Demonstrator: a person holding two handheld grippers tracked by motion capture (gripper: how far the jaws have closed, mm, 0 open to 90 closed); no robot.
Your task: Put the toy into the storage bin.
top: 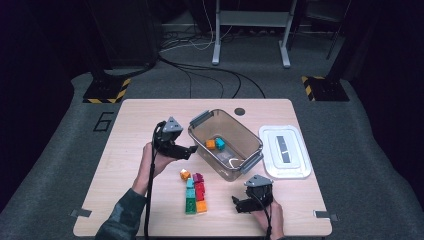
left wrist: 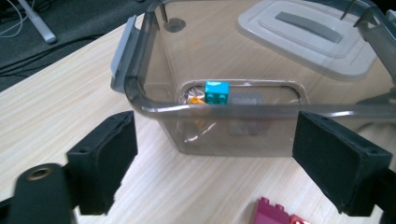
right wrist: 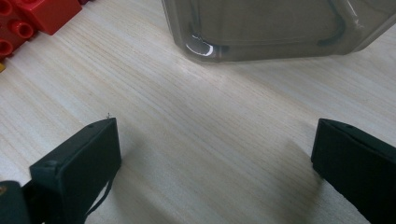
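A clear grey plastic bin (top: 200,137) stands mid-table with a teal brick (top: 220,143) and an orange brick (top: 210,144) on its floor. The teal brick (left wrist: 217,92) also shows through the bin wall (left wrist: 224,133) in the left gripper view. My left gripper (top: 187,150) hovers just left of the bin, open, nothing between its pads (left wrist: 105,161). A cluster of bricks (top: 196,192) in red, magenta, teal, green and orange lies in front of the bin. My right gripper (top: 240,204) rests near the front edge, open and empty, with the red bricks (right wrist: 32,21) off to its left.
The bin's white lid (top: 284,151) lies flat to the right of the bin. A small dark round hole (top: 240,111) marks the table's far side. Bare wood (right wrist: 205,135) spreads between the right gripper and the bin (right wrist: 275,28).
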